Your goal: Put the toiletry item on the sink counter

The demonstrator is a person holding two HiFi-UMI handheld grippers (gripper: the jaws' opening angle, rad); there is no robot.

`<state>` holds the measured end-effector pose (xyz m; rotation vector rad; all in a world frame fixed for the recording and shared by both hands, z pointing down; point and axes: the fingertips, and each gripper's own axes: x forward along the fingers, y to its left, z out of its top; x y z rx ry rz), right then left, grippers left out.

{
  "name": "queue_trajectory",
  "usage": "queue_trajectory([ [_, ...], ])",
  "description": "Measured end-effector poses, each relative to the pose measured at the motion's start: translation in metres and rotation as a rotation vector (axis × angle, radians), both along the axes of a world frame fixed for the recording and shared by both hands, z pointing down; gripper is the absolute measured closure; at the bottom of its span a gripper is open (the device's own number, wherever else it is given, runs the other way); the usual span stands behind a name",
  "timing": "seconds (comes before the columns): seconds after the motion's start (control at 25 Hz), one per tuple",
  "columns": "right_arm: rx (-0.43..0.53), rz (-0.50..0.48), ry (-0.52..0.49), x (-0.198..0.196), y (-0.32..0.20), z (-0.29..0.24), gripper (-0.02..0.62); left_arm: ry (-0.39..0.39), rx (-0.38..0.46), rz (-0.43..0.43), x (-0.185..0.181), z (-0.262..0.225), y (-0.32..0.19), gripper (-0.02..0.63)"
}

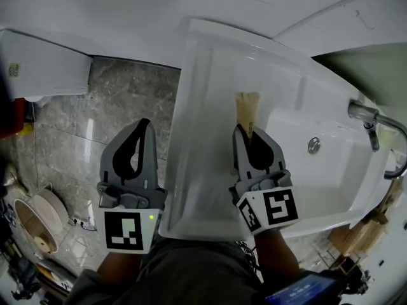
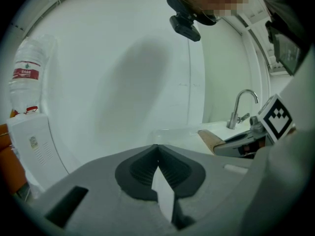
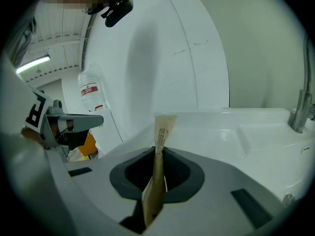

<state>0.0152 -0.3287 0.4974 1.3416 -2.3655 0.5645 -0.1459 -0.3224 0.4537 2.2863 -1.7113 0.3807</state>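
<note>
Tan paper sachet [image 3: 163,127] is sitting clamped edge-on in the right claw [image 3: 157,150]. Its top end is poking out ahead of the tips and the rest is running back between the jaws. The claw is hovering over the flat part of the bench [image 1: 202,113]; I can't tell whether the sachet is touching the surface. The basin [image 1: 321,170] is lying just right of the claw, with the tap [image 1: 375,124] further right. The left claw [image 2: 157,147] is idling with its jaws together and nothing in them. It is hanging left of the bench edge, over the floor [image 1: 121,94].

Risks from here, as I'm reading it:
- Opening while high: the sachet looks light and flat, so it's likely going to flutter or skid on the glossy white surface instead of staying put.
- Drifting right before release: the sachet is going into the basin, not onto the bench.
- Paper sticking to one pad: the grip is on a thin edge, so on opening it may be clinging. A pull-back would then be dragging it toward the bench edge behind the claw and off to the floor.
- Pushing down before opening: the exposed end is going to buckle or crease.
- Left claw swinging in: it's sitting near the bench rim, so a careless move is risking a knock.

Safer bet: lowering until the sachet is lying nearly flat, opening, then lifting straight up.
</note>
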Motion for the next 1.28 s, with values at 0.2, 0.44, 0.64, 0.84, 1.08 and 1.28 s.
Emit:
queue_trajectory([
  [0.2,-0.007,-0.004,0.009,-0.004,-0.001,0.004,0.560,0.001,-0.007,-0.002,-0.003,0.002,-0.001,0.595],
  [0.44,-0.021,-0.024,0.008,-0.008,-0.002,0.007,0.558,0.000,-0.008,0.001,-0.005,0.001,-0.004,0.595],
  [0.64,-0.019,-0.022,0.009,-0.005,-0.003,0.005,0.541,0.004,0.002,0.005,-0.001,-0.004,-0.006,0.595],
  [0.84,-0.009,-0.021,0.004,-0.002,-0.004,0.001,0.541,0.007,0.007,0.010,0.004,-0.007,-0.007,0.595],
  [1.08,0.026,-0.017,-0.002,0.002,-0.004,-0.015,0.541,0.015,0.036,0.021,0.014,-0.021,-0.005,0.595],
  [1.28,0.064,-0.015,-0.006,0.005,0.001,-0.033,0.541,0.030,0.061,0.038,0.026,-0.037,0.004,0.595],
])
